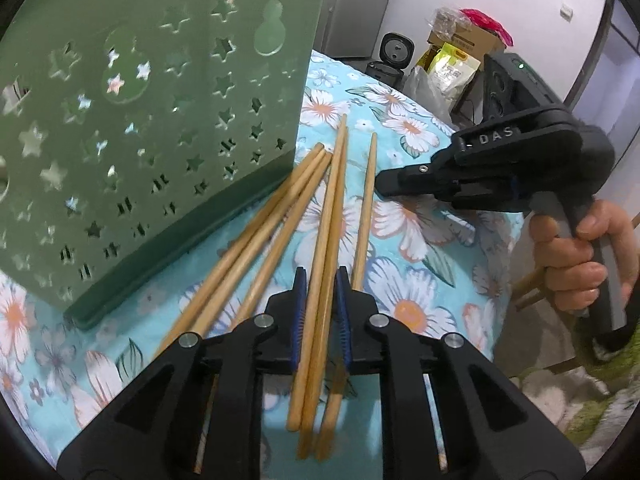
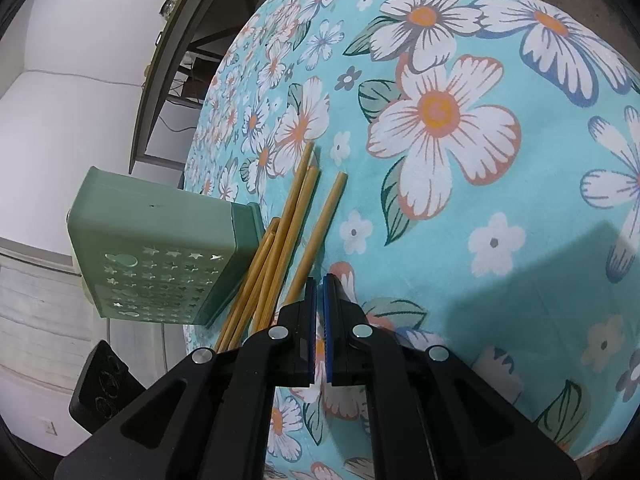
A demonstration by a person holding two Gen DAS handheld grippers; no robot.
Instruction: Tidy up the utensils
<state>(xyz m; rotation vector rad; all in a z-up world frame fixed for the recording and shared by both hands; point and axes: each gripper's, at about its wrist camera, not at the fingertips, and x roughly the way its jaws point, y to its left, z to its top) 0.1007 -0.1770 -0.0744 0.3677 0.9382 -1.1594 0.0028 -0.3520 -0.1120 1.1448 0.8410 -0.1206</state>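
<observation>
Two bamboo chopsticks [image 1: 320, 300] sit pinched between the blue pads of the left tongs [image 1: 321, 280], their thin ends pointing away toward the far edge of the bench; prob. gripped as a pair so they go into the holder together. A third stick looks to lie alongside under the pads, can't tell if it's clamped too. More loose chopsticks [image 1: 256, 236] fan out on the floral cloth [image 1: 420, 304] just left of the held ones, butted against the base of the green star-cut utensil holder [image 1: 160, 120], which lies tipped on its side near the bench's left edge, w/ its mouth not visible from here. One single stick [image 1: 366, 208] lies just right of the pair. Right tongs [image 2: 320, 320] are pressed together on nothing, parked over the cloth beside the sticks, likely waiting clear of the pick.
</observation>
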